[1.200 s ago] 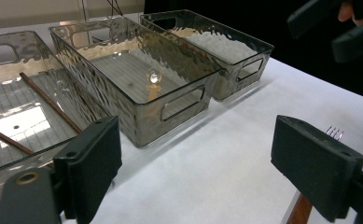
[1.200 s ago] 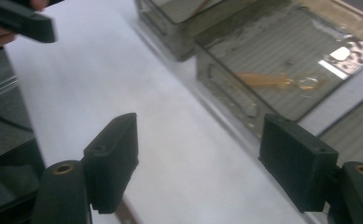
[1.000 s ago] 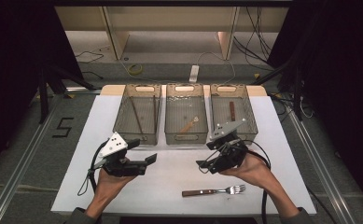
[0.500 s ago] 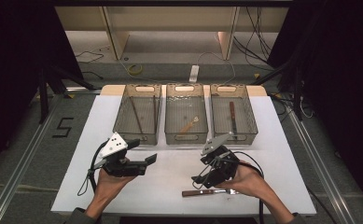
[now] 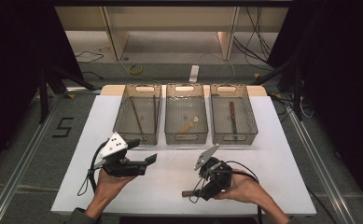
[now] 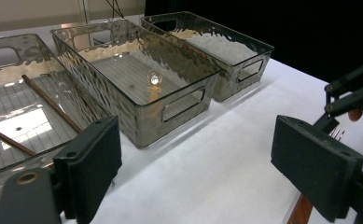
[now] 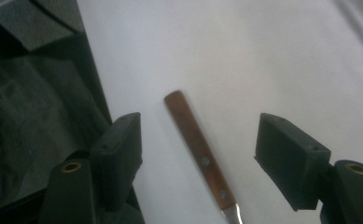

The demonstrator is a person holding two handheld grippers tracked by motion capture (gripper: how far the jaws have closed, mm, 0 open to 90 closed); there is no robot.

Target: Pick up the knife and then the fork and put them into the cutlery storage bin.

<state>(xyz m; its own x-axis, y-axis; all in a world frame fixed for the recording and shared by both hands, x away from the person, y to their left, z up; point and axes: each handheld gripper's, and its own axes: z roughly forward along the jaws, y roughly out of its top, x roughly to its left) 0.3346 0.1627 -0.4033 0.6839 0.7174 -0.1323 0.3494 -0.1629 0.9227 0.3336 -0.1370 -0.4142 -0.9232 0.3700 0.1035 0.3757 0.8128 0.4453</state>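
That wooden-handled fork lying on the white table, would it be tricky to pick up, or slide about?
The fork looks stiff, wood riveted to metal, so it should not bend. It lies flat on the white table, so it may skid when nudged. The right gripper straddles its handle, jaws open.

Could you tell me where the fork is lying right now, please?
The fork lies on the white table near its front edge, right of centre, between the open fingers of the right gripper.

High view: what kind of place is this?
Probably a lab recording station: a white-covered table ringed by black curtains, three clear plastic bins lined up, loose cables on the floor.
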